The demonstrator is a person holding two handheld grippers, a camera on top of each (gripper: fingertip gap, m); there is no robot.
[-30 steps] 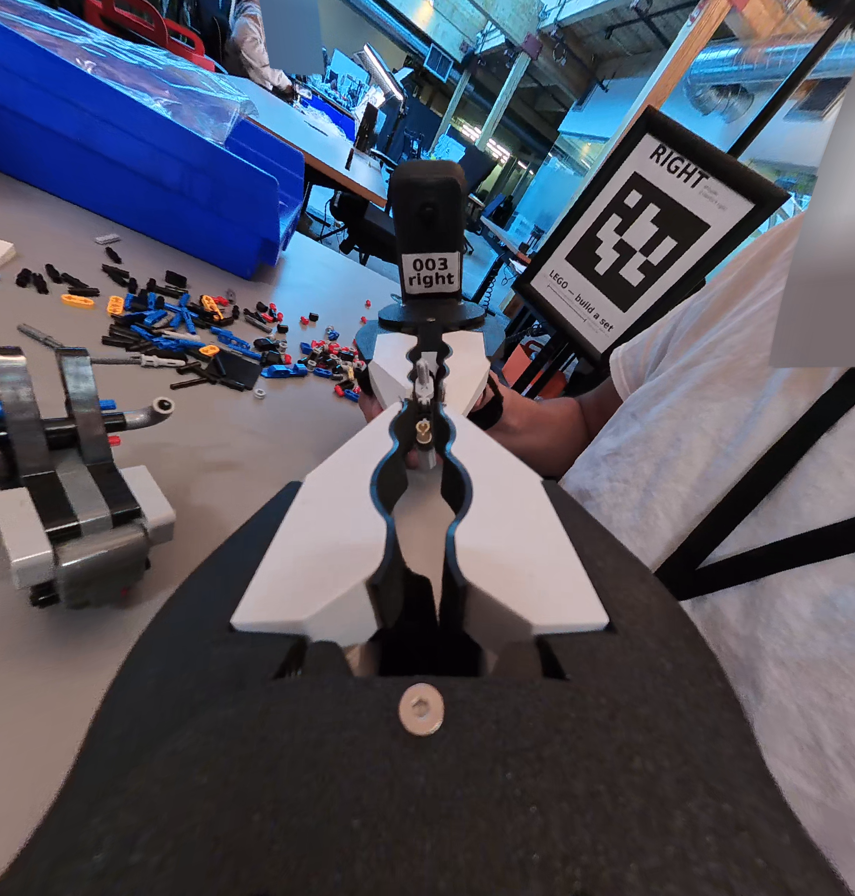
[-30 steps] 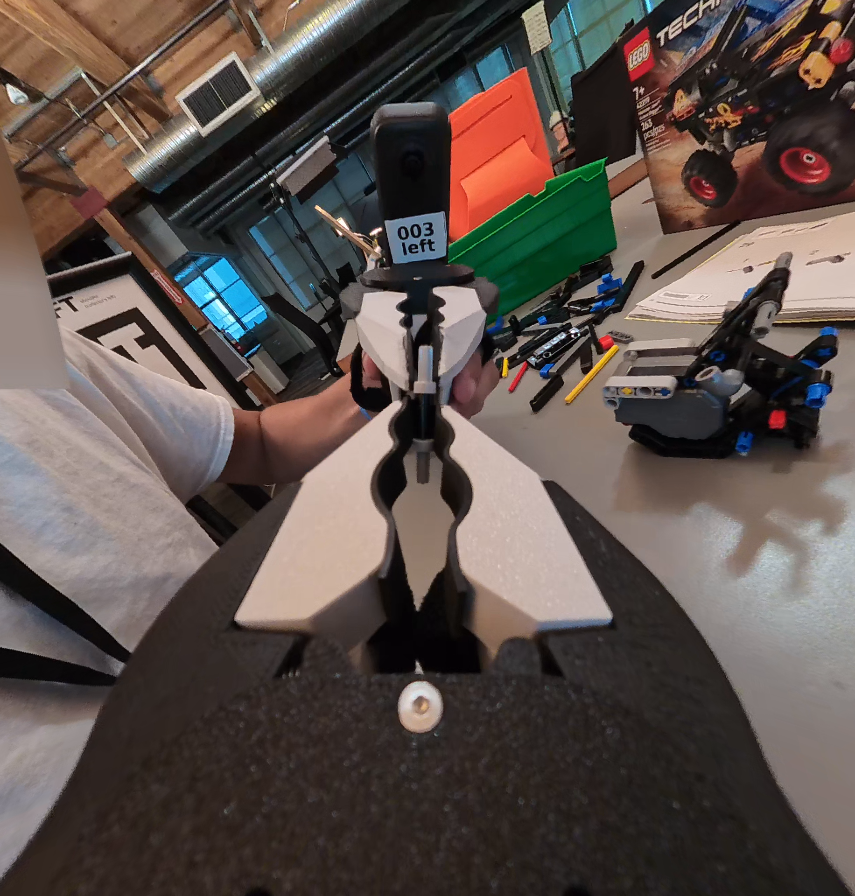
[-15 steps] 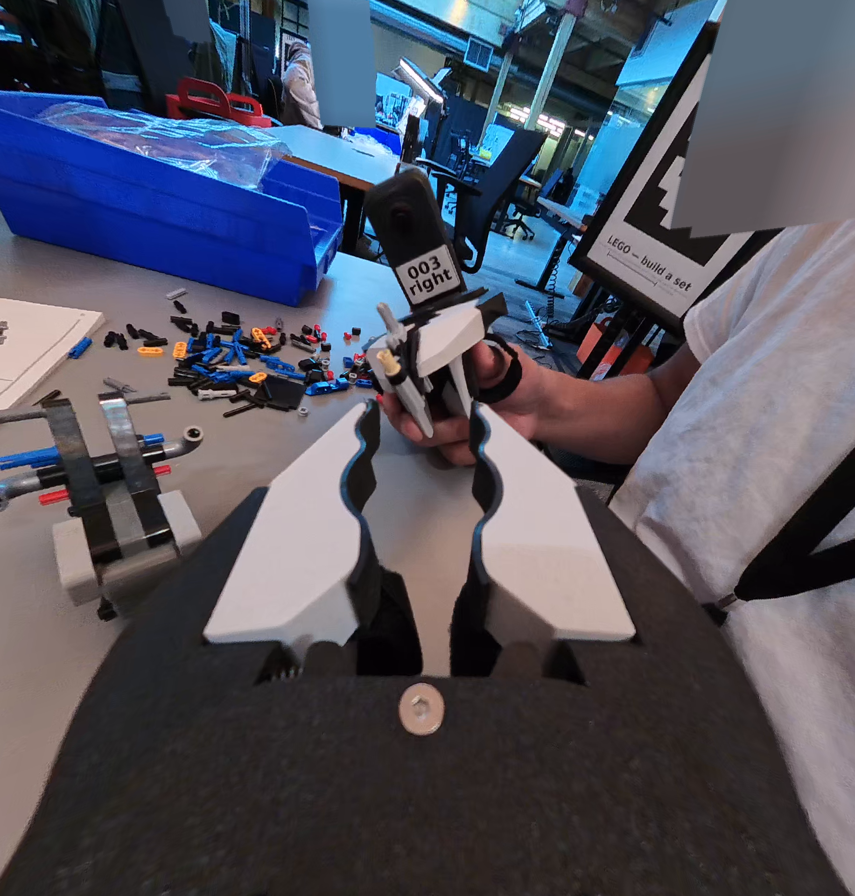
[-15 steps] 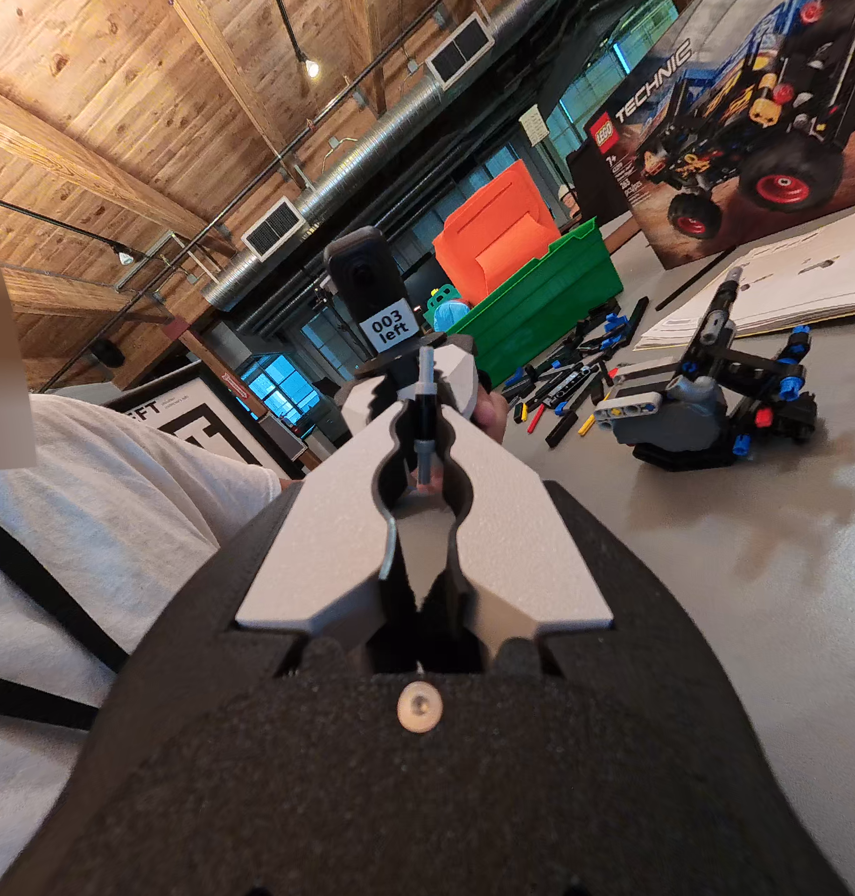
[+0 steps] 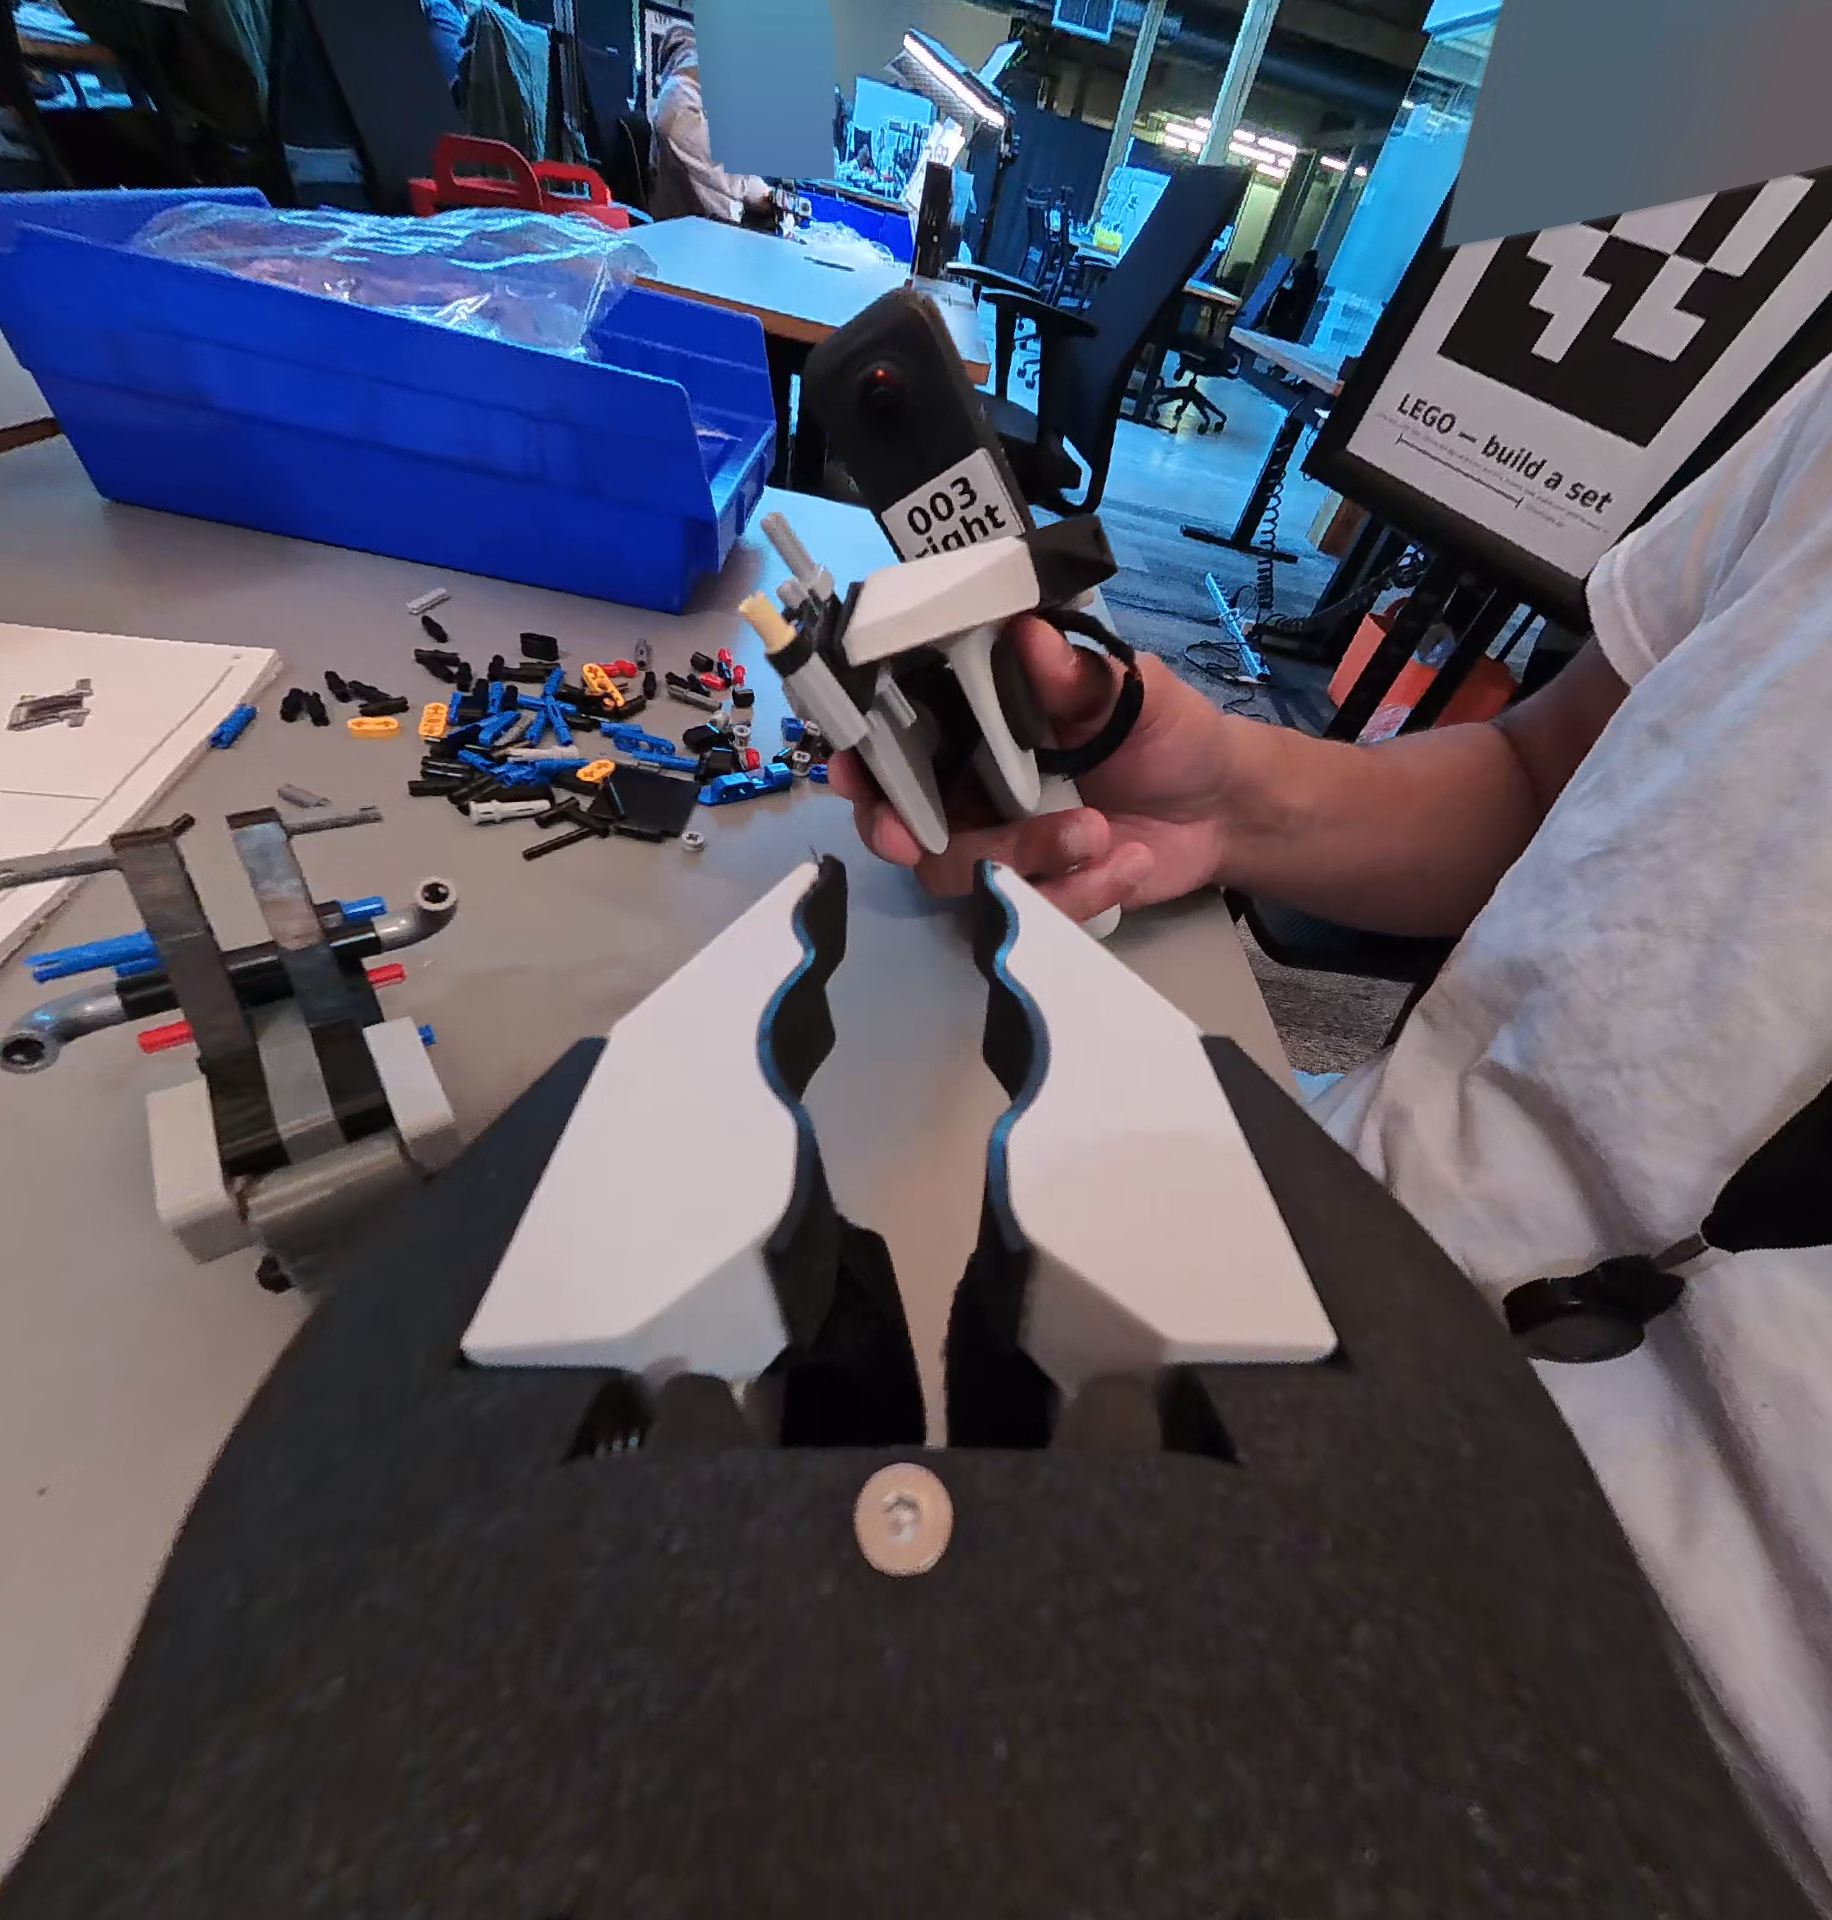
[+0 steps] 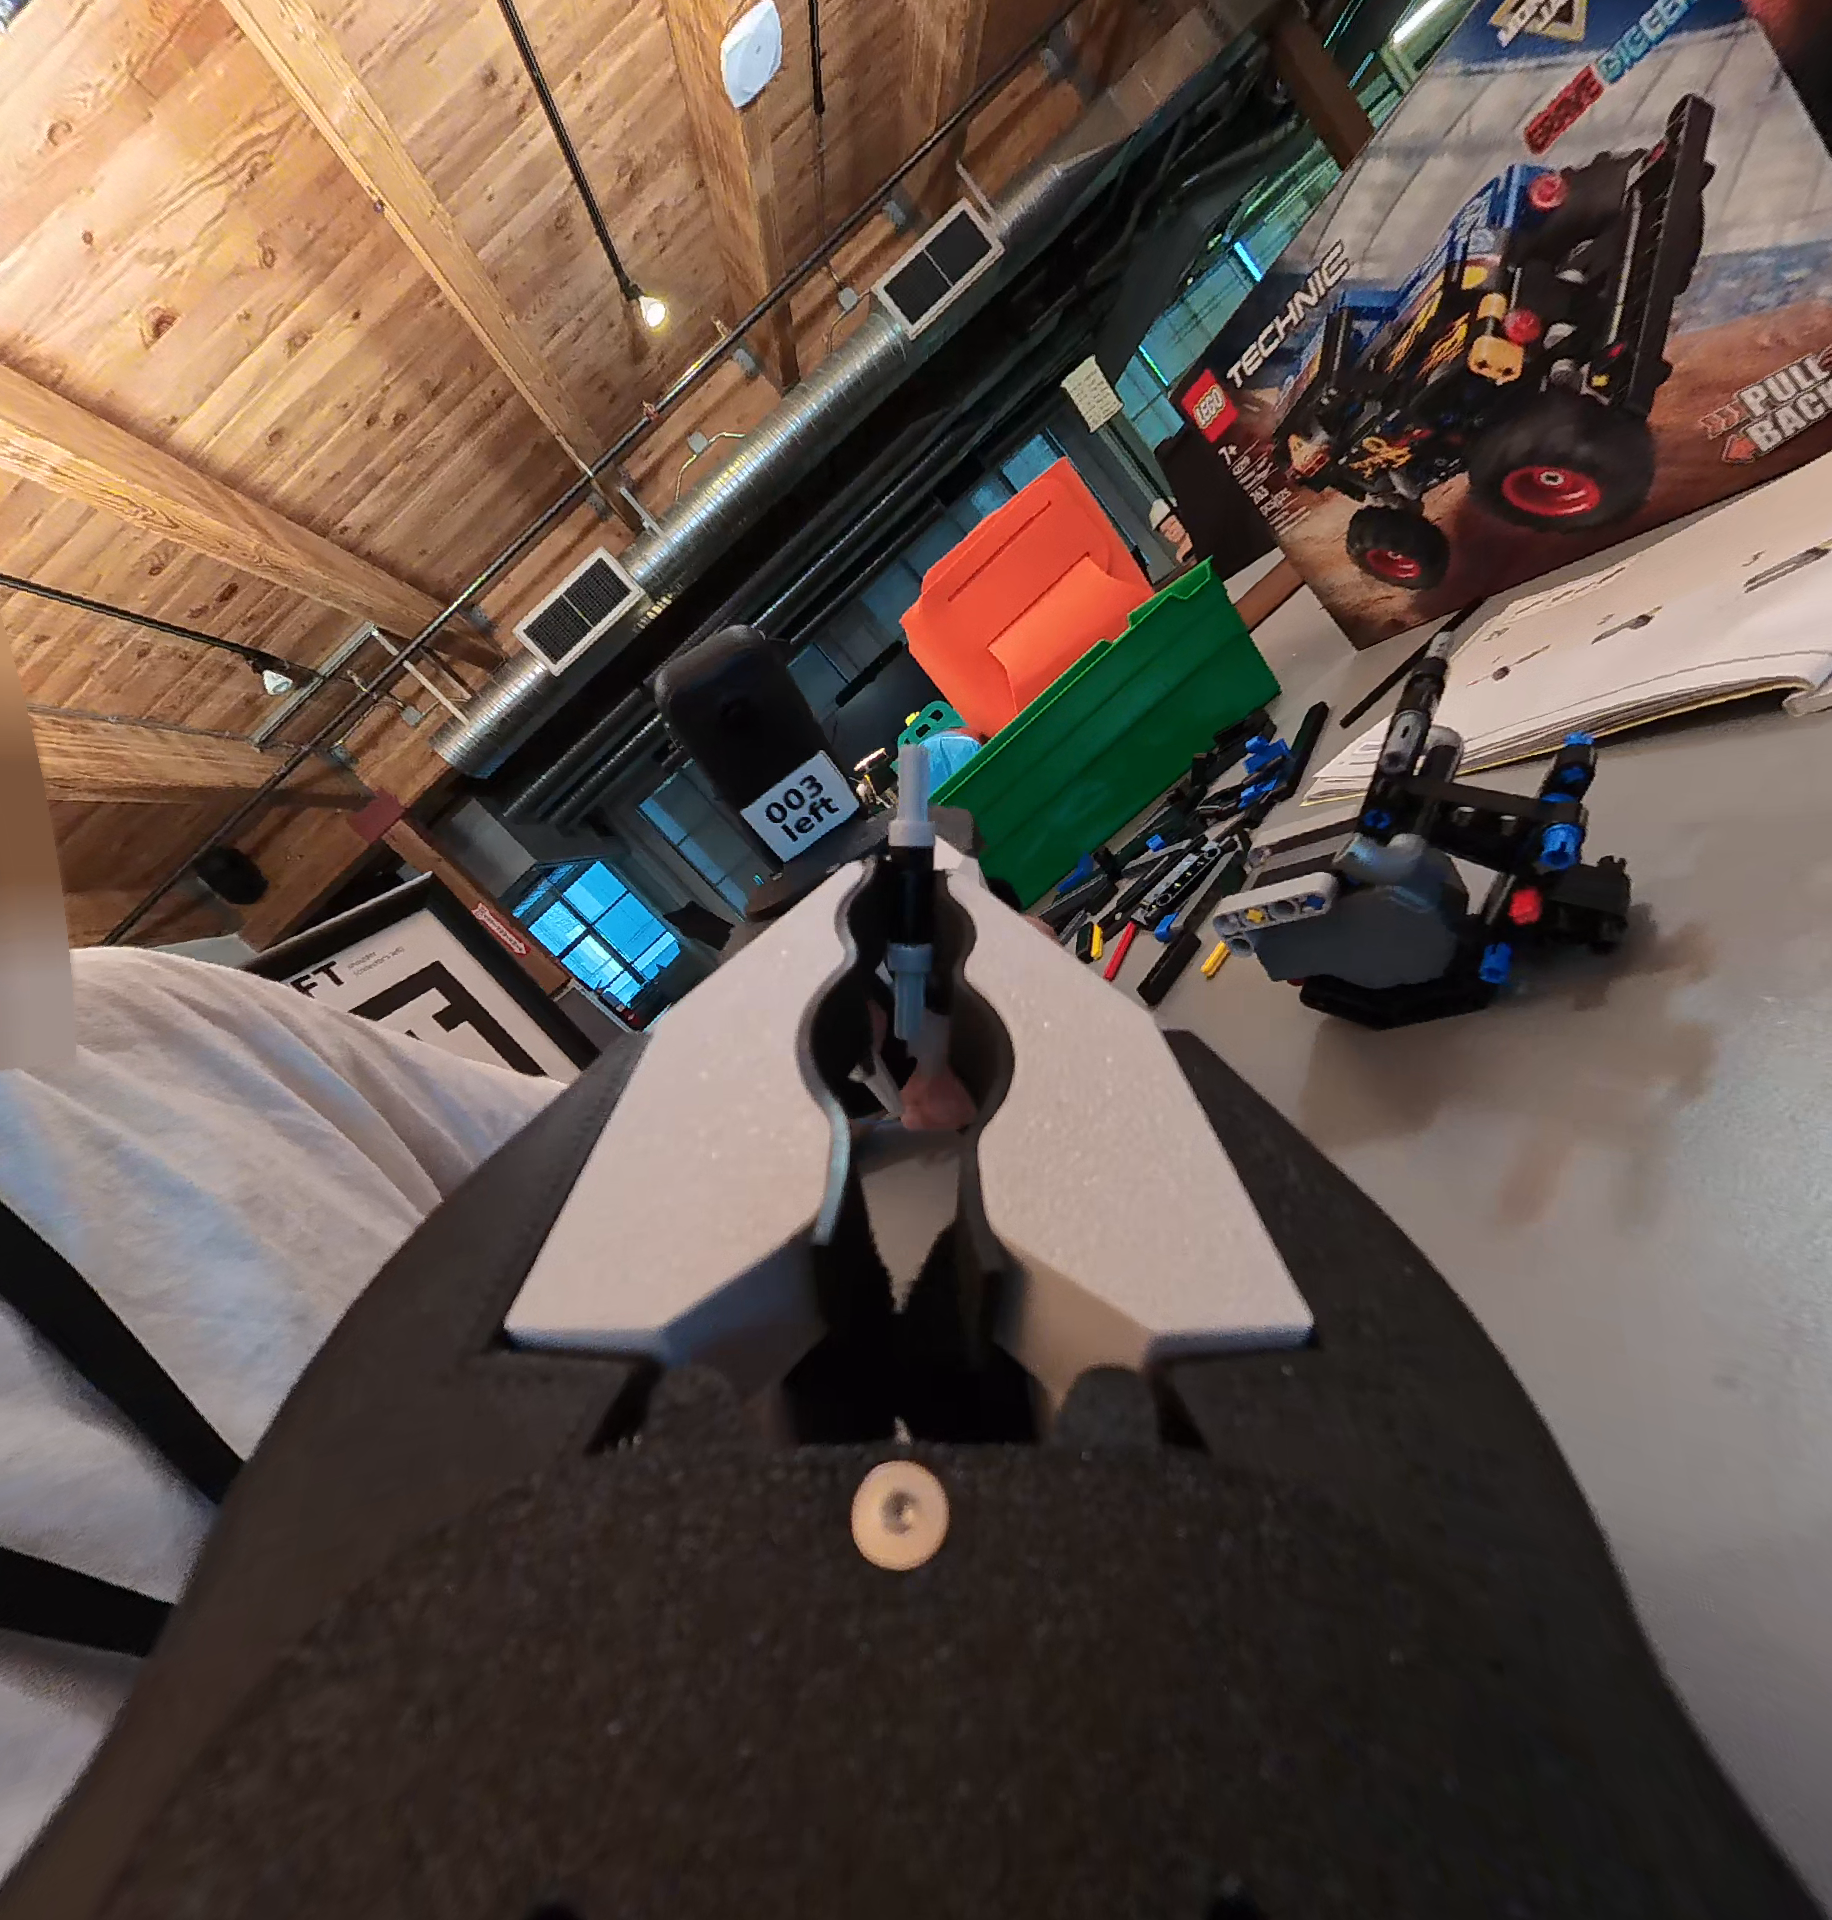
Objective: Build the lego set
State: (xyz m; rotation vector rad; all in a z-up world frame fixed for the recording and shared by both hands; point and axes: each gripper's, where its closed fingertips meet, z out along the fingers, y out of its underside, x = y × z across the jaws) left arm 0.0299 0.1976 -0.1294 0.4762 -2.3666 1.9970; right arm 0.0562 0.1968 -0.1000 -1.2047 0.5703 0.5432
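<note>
Jaws first: my left gripper [image 5: 907, 883] stands open, a clear gap between its two white wedge fingers [image 5: 683, 1122], nothing in it and nothing touched. My right gripper [image 6: 917, 904] is clamped on a thin axle assembly [image 6: 912, 914]: light grey rod, black sleeve round its middle, pale collar above that. Rod runs upright through the tips, poking out past them, lower end down in the scalloped pocket between the fingers.

Materials: fingers are matte white plastic with wavy inner edges, dark lining along the grip faces. Both sit in a rough black foam-textured body with a single silver screw [image 5: 901, 1522] at centre.

In the left wrist view the right gripper [image 5: 891, 717] is up off the table, tilted, just beyond my open tips, held by my right hand [image 5: 1078, 790]. The assembly [image 5: 803, 644] shows there with a tan tip.

Partly built chassis [image 5: 268, 1049] lies on the grey table [image 5: 538, 956] to the left of my left gripper, near but apart: grey block, black beams, blue and red pins, curved silver pipes. Loose parts pile [image 5: 569, 727] is farther out, short of the blue bin [image 5: 372, 416].

Right wrist view: chassis [image 6: 1431, 894] sits well right of the tips, instruction booklet [image 6: 1670, 634], green bin [image 6: 1109, 727] and set box [image 6: 1514, 312] behind.
</note>
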